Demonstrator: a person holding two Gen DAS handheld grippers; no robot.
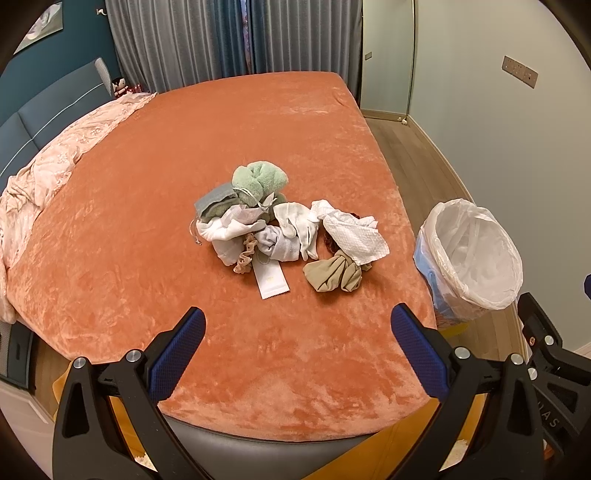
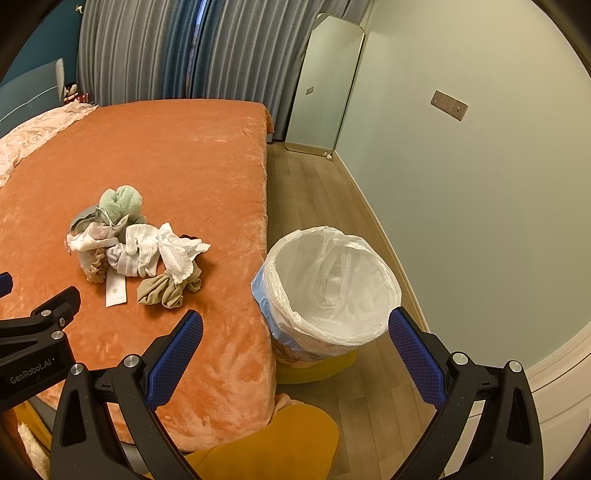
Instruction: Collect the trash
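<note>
Bedroom, warm indoor light. Bed [image 1: 221, 147] under an orange plush cover, crumpled pink quilt [image 1: 55, 158] bunched along its left side by a blue-grey padded headboard [image 1: 22, 129]. Teal wall [image 1: 55, 44] behind the headboard, framed picture [image 1: 42, 27] up top. Grey and blue curtains [image 1: 207, 37] drawn shut across the far wall. Pale green wall [image 2: 480, 184] on the right with a metal switch plate [image 2: 448, 105]. Gold-framed floor mirror [image 2: 325, 85] leans in the far corner. Wood plank floor [image 2: 314, 192], white skirting [image 2: 554, 358] along the wall base
</note>
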